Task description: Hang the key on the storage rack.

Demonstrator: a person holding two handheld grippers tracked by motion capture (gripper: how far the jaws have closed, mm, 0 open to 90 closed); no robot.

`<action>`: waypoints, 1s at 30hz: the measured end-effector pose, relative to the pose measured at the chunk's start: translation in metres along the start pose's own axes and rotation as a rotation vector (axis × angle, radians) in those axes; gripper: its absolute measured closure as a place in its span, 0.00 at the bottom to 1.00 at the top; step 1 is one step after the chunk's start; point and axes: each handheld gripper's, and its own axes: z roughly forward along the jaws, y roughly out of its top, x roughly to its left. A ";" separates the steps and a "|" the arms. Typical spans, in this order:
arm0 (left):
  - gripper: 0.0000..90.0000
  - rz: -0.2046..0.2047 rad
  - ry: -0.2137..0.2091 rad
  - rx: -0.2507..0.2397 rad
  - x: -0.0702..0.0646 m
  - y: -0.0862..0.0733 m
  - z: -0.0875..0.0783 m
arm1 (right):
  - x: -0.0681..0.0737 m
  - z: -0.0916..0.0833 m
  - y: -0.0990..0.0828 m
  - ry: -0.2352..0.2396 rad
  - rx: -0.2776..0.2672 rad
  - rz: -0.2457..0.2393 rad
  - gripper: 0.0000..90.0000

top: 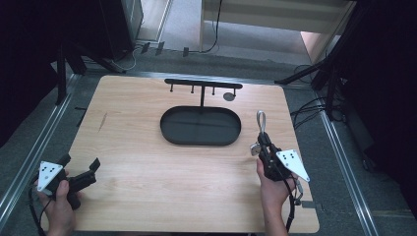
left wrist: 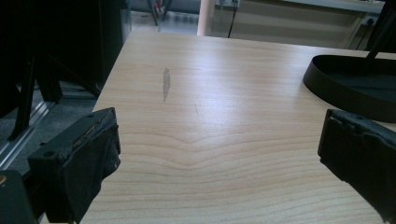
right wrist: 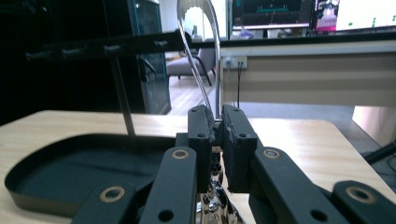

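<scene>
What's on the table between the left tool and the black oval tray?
Nothing but bare wood: in the high view, the left tool and tray are separated by open tabletop.

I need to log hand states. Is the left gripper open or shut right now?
Open. The left gripper has its jaws spread wide apart over bare table, nothing between them, in both the high view and its own view.
</scene>
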 end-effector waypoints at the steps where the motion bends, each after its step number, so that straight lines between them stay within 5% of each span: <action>1: 0.00 0.000 0.000 0.000 0.000 0.000 0.000 | 0.006 0.004 0.000 -0.006 -0.022 -0.007 0.93; 10: 0.00 -0.004 -0.004 -0.003 0.001 0.000 0.000 | 0.031 0.023 0.001 0.021 -0.086 -0.001 0.93; 30: 0.00 -0.011 -0.007 -0.006 0.001 0.000 0.000 | 0.071 0.065 -0.001 0.077 -0.080 -0.012 0.93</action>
